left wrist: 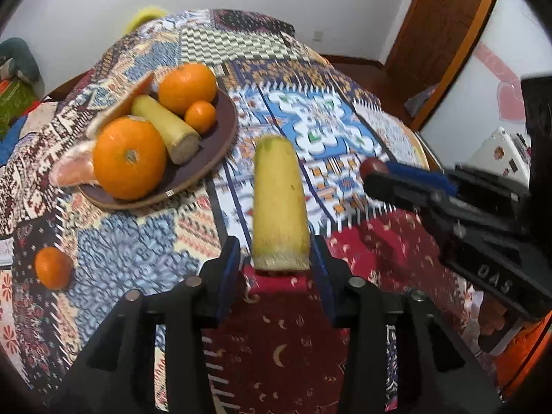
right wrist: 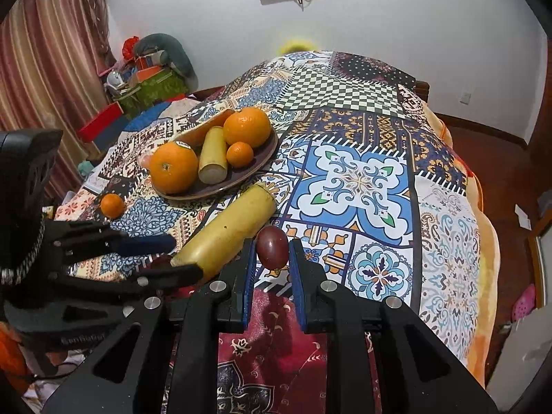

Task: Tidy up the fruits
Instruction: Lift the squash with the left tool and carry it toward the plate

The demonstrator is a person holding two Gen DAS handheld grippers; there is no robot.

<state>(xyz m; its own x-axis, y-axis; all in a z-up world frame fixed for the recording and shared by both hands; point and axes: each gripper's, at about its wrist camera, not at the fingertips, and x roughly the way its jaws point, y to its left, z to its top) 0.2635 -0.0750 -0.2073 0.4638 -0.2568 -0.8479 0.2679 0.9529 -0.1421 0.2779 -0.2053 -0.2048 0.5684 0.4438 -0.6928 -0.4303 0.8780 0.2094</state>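
Left wrist view first: the left gripper has its two blue-padded fingers spread on either side of the cut end of a long yellow fruit piece, which lies on the patterned tablecloth pointing away from the camera; I can't tell whether the pads touch it. Up to the left sits a dark plate holding a big orange, a second orange, a small mandarin, a shorter yellow piece and pale peel-like slices at its back and left rim. A loose mandarin rests on the cloth, well apart from the plate at the left. From the right edge the right gripper reaches in, with a dark red fruit at its fingertips. Right wrist view: the right gripper has its fingers spread around the dark red fruit, which sits on the cloth between the pads, close to both; contact is unclear. Just beside it on the left lies the long yellow fruit piece, its near end between the fingers of the left gripper. The plate of oranges stands beyond, and the loose mandarin lies left of it.
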